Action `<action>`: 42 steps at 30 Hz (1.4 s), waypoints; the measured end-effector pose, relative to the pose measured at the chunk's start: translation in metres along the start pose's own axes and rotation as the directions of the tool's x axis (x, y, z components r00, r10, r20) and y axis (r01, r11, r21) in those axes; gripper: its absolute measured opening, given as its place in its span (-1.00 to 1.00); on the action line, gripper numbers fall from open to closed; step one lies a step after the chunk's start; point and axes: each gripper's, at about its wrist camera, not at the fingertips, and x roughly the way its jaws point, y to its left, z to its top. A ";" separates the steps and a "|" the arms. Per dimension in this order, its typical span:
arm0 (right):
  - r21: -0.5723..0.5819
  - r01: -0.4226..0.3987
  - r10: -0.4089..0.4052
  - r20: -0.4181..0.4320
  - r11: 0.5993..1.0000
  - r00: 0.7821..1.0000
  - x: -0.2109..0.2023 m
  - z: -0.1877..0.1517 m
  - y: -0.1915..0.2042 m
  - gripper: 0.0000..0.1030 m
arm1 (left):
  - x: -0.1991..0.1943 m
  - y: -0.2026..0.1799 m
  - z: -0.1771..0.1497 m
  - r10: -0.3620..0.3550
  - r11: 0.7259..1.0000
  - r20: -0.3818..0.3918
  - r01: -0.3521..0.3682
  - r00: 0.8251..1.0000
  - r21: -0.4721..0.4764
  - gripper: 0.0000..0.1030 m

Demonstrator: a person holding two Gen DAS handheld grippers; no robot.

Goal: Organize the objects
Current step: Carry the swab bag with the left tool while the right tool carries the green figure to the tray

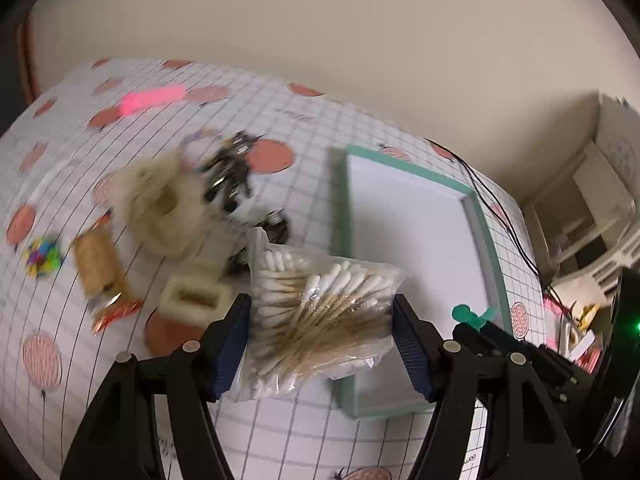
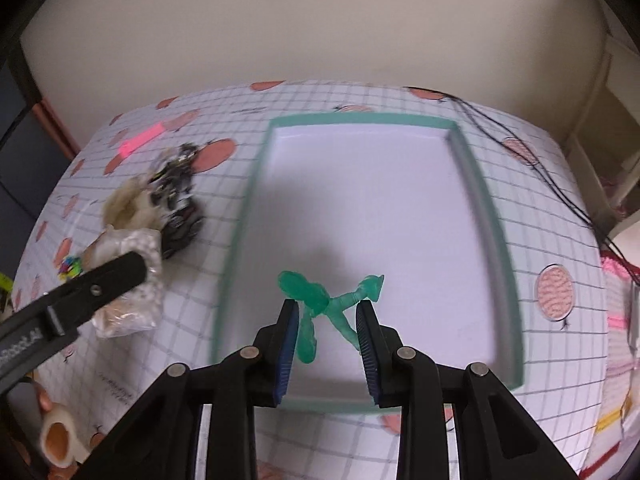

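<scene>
A clear bag of wooden cotton swabs (image 1: 320, 304) hangs between the fingers of my left gripper (image 1: 322, 340), which is shut on it at the tray's left edge. The tray (image 1: 340, 208) has a teal rim and a bare white floor. In the right wrist view my right gripper (image 2: 329, 336) is shut on a green plastic toy figure (image 2: 320, 300), held above the near part of the tray (image 2: 360, 119). The left gripper's finger (image 2: 116, 276) and the swab bag (image 2: 136, 284) show to the tray's left. The right gripper (image 1: 480, 330) with the green figure (image 1: 464, 314) appears in the left wrist view.
On the checked tablecloth left of the tray lie a fluffy cream item (image 1: 160, 204), a black shiny pile (image 1: 232, 172), a cream foam block (image 1: 192, 300), a wrapped snack (image 1: 100, 268), a colourful ball (image 1: 42, 258) and a pink stick (image 1: 154, 98). Black cables (image 2: 560, 184) run along the table's right edge.
</scene>
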 end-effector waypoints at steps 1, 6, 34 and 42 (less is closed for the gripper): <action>0.007 0.002 -0.002 0.003 1.000 1.000 0.000 0.003 -0.005 -0.39 | 0.002 -0.005 0.002 -0.005 1.000 0.000 0.005 1.000 0.014 0.36; 0.063 -0.003 0.001 0.029 0.998 1.000 0.008 0.021 -0.037 -0.39 | 0.022 -0.030 0.019 -0.040 0.997 -0.013 0.040 0.999 0.068 0.36; 0.048 0.048 -0.047 -0.024 0.998 0.999 0.086 0.095 -0.082 -0.38 | 0.140 -0.094 0.086 -0.041 0.982 -0.094 0.058 0.995 0.181 0.36; 0.069 0.046 -0.043 -0.042 0.997 0.998 0.098 0.092 -0.088 -0.38 | 0.153 -0.095 0.083 -0.039 0.982 -0.112 0.059 0.993 0.180 0.36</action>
